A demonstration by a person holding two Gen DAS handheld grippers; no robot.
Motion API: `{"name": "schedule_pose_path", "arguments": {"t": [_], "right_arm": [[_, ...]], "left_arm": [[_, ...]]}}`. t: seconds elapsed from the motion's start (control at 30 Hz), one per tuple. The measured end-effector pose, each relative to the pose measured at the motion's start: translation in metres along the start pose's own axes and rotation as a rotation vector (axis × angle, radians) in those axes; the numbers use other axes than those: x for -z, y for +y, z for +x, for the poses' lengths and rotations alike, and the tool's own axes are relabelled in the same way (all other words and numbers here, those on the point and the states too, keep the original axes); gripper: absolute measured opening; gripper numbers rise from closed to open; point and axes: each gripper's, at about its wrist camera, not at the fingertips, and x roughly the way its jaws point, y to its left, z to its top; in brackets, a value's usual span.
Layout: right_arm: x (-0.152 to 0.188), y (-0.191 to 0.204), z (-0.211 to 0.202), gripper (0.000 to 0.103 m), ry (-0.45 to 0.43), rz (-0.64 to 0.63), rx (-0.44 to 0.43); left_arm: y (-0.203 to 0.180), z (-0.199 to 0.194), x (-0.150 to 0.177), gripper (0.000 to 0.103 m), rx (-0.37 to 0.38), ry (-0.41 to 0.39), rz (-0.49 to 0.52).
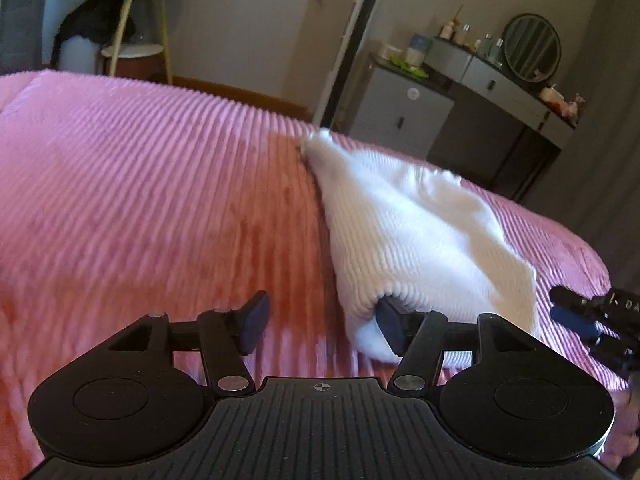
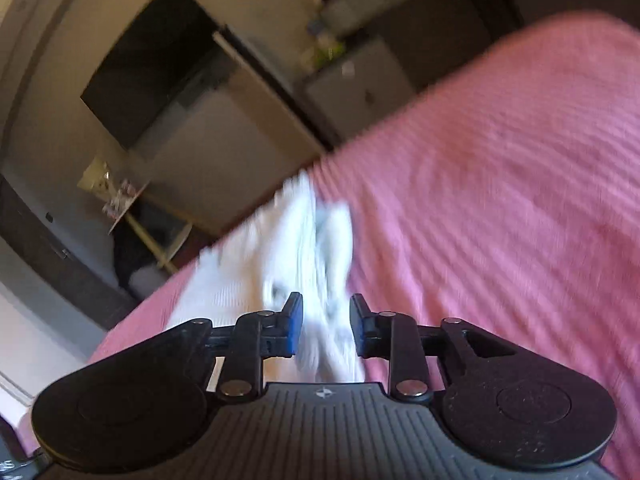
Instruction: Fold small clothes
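Jaws on the left gripper (image 1: pixel 320 326) are standing wide apart, with the right-hand pad tucked under a rolled edge of the white garment (image 1: pixel 412 236) and the other pad over bare pink bedspread (image 1: pixel 140 168); nothing is pinched between them. On the right gripper (image 2: pixel 326 330) the jaws are narrower and straddling a bunch of the same cloth, though blur is hiding whether the pads are pressing it, so I cannot tell if it is held. Lying on the bed towards its far edge, the garment is looking like a light, soft ribbed knit that will sag and stretch. Corners or hem edges seem the best places to pinch. Both grippers are reaching low over the bed, the right one rolled steeply sideways.
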Motion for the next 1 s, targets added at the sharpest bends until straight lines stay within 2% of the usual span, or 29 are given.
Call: {"name": "schedule_pose_path", "arguments": {"t": [0.13,0.17,0.23,0.33,0.43,0.53,0.57,0.6,0.63,0.7,0.8,0.83,0.9,0.97,1.0], "right_arm": [[-0.007,0.028,0.02,0.026,0.001,-0.146,0.009],[-0.007,0.037,0.024,0.026,0.002,-0.191,0.015],[-0.005,0.055,0.032,0.026,0.001,-0.279,0.016],[-0.003,0.074,0.042,0.026,-0.013,-0.344,0.0],[-0.003,0.081,0.064,0.026,0.0,-0.355,-0.012],[-0.005,0.092,0.084,0.026,-0.017,-0.433,0.054],[-0.006,0.096,0.089,0.026,-0.033,-0.463,0.078],[-0.009,0.099,0.092,0.027,-0.055,-0.485,0.089],[-0.011,0.1,0.096,0.027,-0.073,-0.489,0.092],[-0.018,0.102,0.105,0.031,-0.076,-0.476,0.092],[-0.017,0.098,0.122,0.039,-0.064,-0.476,0.103],[-0.011,0.097,0.13,0.039,-0.055,-0.511,0.136],[0.004,0.088,0.14,0.041,-0.054,-0.575,0.172],[0.013,0.076,0.147,0.042,-0.082,-0.6,0.191],[0.014,0.069,0.148,0.042,-0.092,-0.581,0.181]], "left_arm": [[-0.008,-0.01,-0.01,0.069,-0.016,0.018,0.037],[-0.009,-0.015,-0.011,0.07,-0.012,0.004,0.052],[-0.01,-0.028,-0.012,0.08,-0.005,-0.028,0.073],[-0.01,-0.036,-0.02,0.087,-0.003,-0.101,0.083],[-0.015,-0.012,-0.035,0.087,0.014,-0.107,0.051],[-0.025,0.021,-0.05,0.087,0.102,-0.145,-0.02],[-0.03,0.033,-0.055,0.088,0.105,-0.165,-0.047],[-0.035,0.044,-0.059,0.093,0.107,-0.19,-0.052],[-0.04,0.057,-0.064,0.097,0.098,-0.224,-0.049],[-0.044,0.079,-0.071,0.097,0.048,-0.24,-0.067],[-0.041,0.114,-0.07,0.097,-0.026,-0.178,-0.071],[-0.037,0.123,-0.065,0.097,-0.041,-0.155,-0.068],[-0.034,0.14,-0.054,0.097,-0.102,-0.103,-0.002],[-0.03,0.152,-0.037,0.098,-0.128,-0.12,0.089],[-0.028,0.154,-0.033,0.098,-0.122,-0.136,0.096]]}}
